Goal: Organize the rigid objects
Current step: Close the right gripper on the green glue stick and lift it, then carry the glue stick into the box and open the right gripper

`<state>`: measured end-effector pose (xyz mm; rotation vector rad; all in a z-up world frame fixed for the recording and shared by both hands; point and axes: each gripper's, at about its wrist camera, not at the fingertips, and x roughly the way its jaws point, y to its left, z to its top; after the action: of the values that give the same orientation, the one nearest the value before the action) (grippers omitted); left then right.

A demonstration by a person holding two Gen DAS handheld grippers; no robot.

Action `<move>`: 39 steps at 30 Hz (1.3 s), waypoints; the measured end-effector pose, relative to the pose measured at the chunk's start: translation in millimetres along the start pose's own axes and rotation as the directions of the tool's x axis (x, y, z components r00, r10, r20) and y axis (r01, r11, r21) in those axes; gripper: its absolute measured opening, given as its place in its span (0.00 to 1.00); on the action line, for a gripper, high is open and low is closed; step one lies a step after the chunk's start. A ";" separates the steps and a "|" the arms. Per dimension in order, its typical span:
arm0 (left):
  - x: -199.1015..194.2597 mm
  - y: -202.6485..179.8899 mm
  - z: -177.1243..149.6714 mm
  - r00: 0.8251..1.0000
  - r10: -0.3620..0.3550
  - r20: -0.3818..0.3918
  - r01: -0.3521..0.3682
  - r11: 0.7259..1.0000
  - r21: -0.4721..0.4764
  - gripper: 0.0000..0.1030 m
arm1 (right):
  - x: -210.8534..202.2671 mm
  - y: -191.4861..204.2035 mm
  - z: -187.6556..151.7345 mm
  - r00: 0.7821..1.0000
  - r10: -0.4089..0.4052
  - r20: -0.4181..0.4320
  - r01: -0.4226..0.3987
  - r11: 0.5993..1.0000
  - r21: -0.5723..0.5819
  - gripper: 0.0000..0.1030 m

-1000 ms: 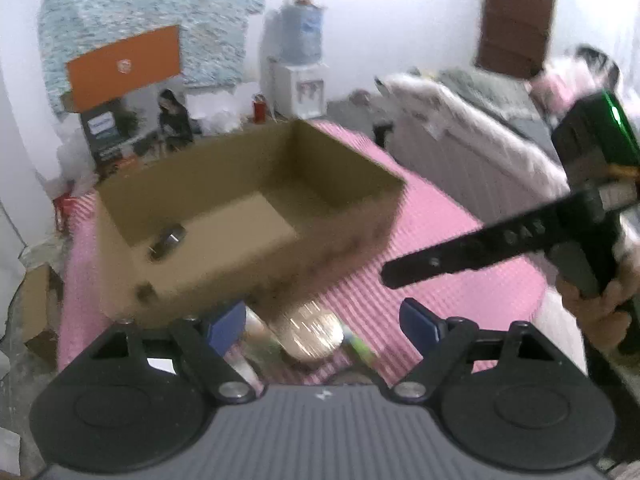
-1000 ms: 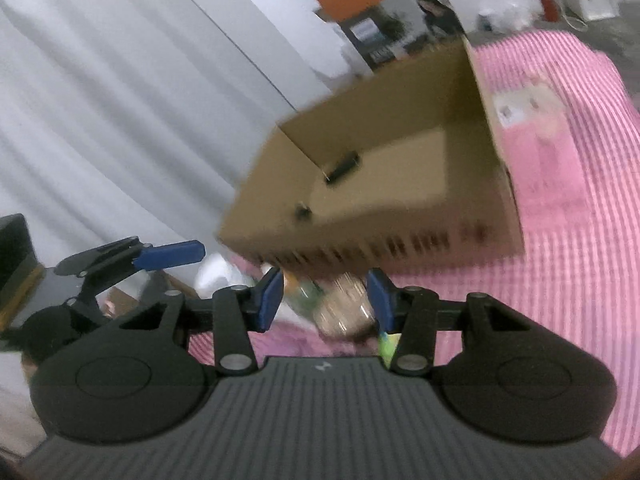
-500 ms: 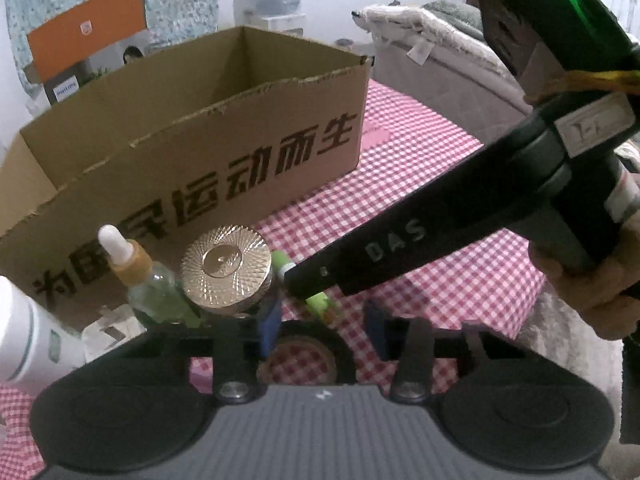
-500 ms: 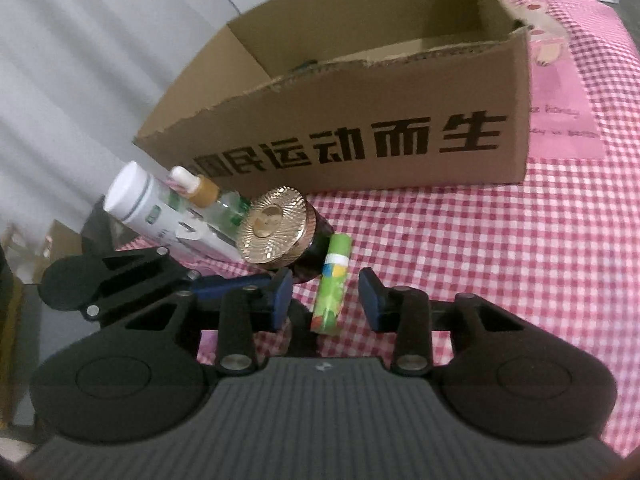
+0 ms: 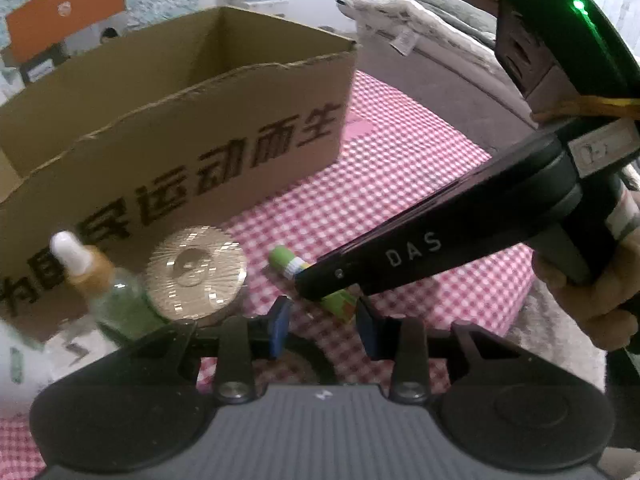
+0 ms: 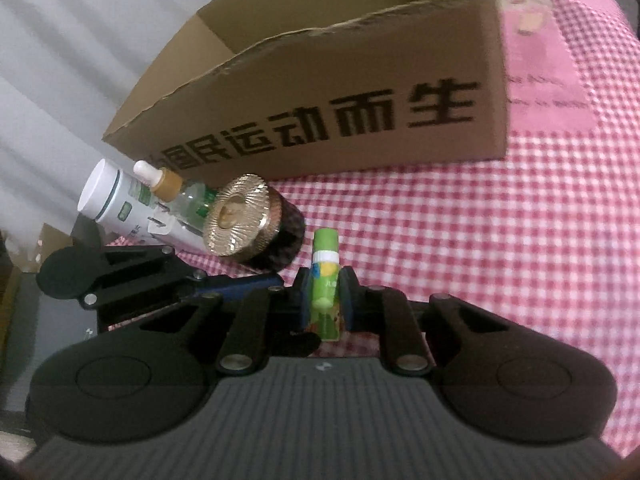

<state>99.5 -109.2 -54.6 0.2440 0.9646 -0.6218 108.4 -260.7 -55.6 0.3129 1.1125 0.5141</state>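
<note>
A green stick tube [image 6: 325,276] lies on the pink checked cloth, and my right gripper [image 6: 325,300] is shut on it. The tube's cap end also shows in the left wrist view [image 5: 286,261], with the right gripper's black body [image 5: 400,260] over it. My left gripper [image 5: 322,330] is open and empty just behind the tube. A jar with a gold ribbed lid [image 6: 240,216] [image 5: 196,272], a dropper bottle [image 5: 92,276] [image 6: 176,196] and a white tube [image 6: 116,200] lie to the left. The open cardboard box [image 5: 200,140] [image 6: 340,92] stands behind them.
The pink checked cloth [image 6: 480,240] covers the table to the right of the box. A grey sofa [image 5: 440,64] stands beyond the table's right side. White curtains [image 6: 80,60] hang to the left.
My right gripper has moved forward and closed on the green tube. My left gripper has shifted right, from by the gold-lidded jar to behind the tube.
</note>
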 end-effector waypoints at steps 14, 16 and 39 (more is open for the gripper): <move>14.6 -4.1 5.9 1.000 -0.006 -0.001 0.006 1.000 -0.016 0.43 | -4.6 -11.8 -2.1 0.999 0.040 0.008 -0.040 0.999 0.012 0.14; 13.3 -3.9 7.5 1.000 -0.004 -0.004 0.004 1.000 -0.025 0.43 | -5.1 -13.5 -4.7 0.998 0.053 0.026 -0.054 0.998 0.038 0.14; -117.6 17.8 50.5 0.958 0.141 0.250 -0.142 0.990 -0.014 0.43 | -93.6 66.2 34.7 0.954 0.171 0.247 -0.145 0.982 -0.120 0.14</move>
<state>96.3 -72.9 69.4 0.2301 0.6954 -0.5089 92.1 -254.9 63.0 0.3711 0.8112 0.6508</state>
